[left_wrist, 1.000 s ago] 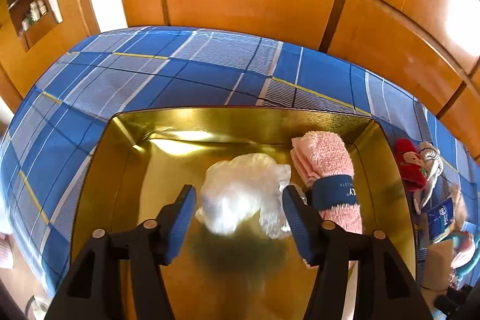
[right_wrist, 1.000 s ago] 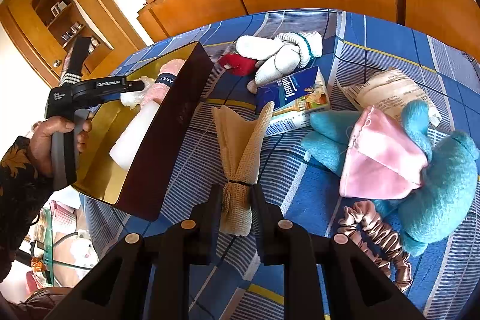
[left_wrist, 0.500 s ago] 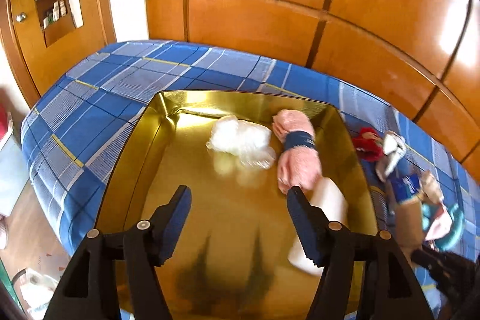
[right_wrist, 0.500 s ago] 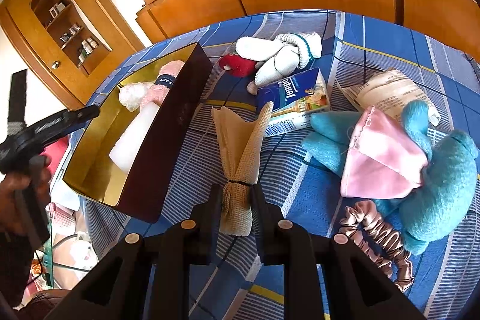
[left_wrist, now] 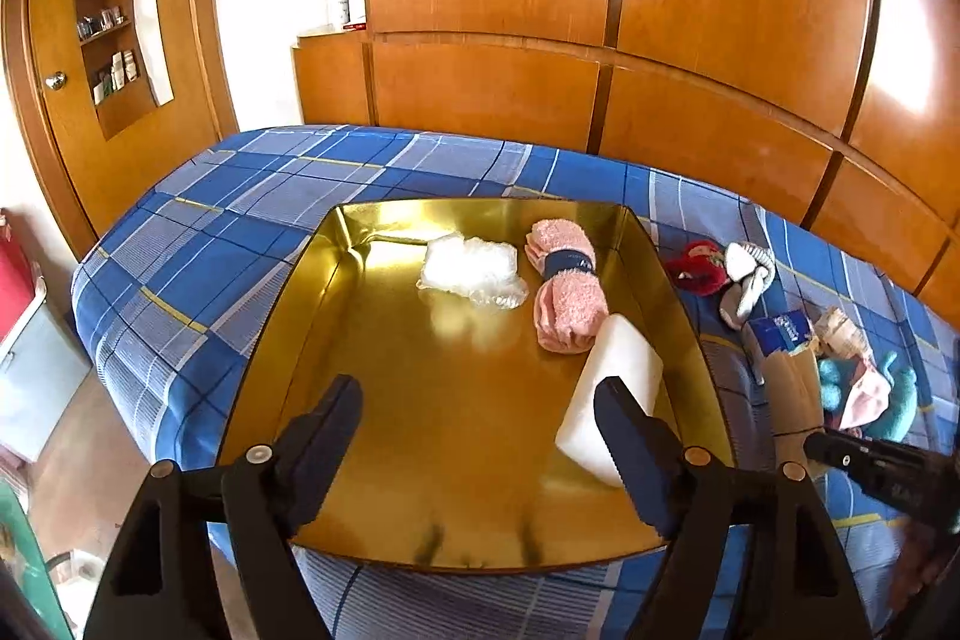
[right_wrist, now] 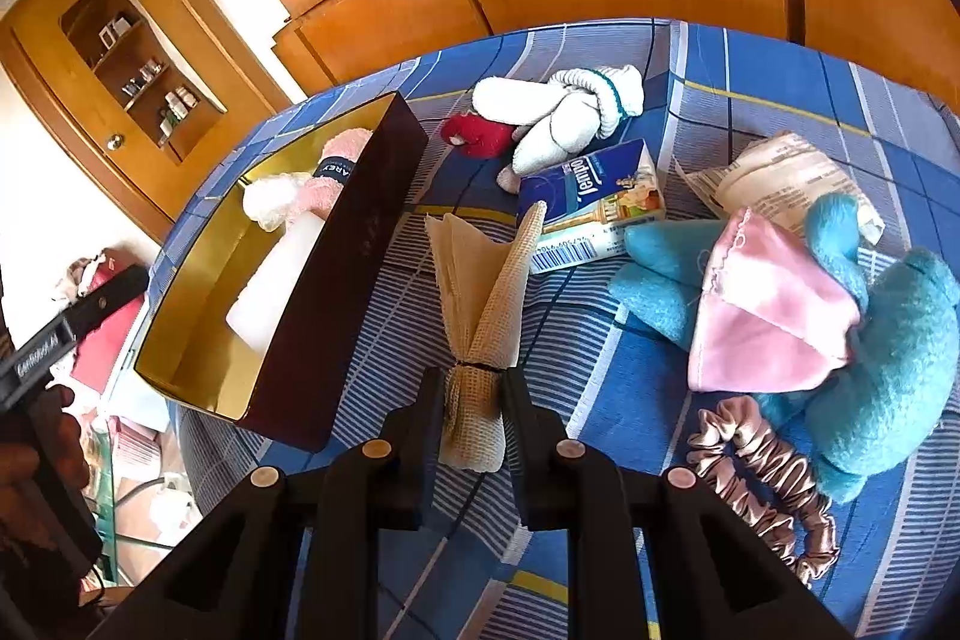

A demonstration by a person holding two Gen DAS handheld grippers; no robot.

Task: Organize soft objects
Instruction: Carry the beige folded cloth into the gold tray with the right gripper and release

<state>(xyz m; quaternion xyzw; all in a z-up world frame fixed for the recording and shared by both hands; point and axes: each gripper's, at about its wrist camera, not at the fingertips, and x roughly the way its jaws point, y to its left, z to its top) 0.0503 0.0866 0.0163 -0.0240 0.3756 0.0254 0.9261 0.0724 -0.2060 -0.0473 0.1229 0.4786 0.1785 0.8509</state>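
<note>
A gold-lined box (left_wrist: 288, 340) with dark outer walls (right_wrist: 354, 268) sits on the blue plaid bed. In it lie a white shower cap (left_wrist: 468, 268), a rolled pink towel (left_wrist: 564, 286) and a white block (left_wrist: 612, 388). My left gripper (left_wrist: 480, 430) is open and empty, held above the box's near edge. My right gripper (right_wrist: 471, 394) is shut on the tied end of a beige mesh cloth (right_wrist: 480, 292), which lies on the bed right of the box.
On the bed right of the box lie a red-and-white soft toy (right_wrist: 558, 118), a Tempo tissue pack (right_wrist: 594, 196), a turquoise plush with pink cloth (right_wrist: 840, 316), a satin scrunchie (right_wrist: 774, 484) and a paper packet (right_wrist: 780, 178). Wooden wardrobe panels stand behind.
My left gripper let go of the shower cap, then pulled back and up from the box, open. The right gripper stays shut on the beige cloth without moving.
</note>
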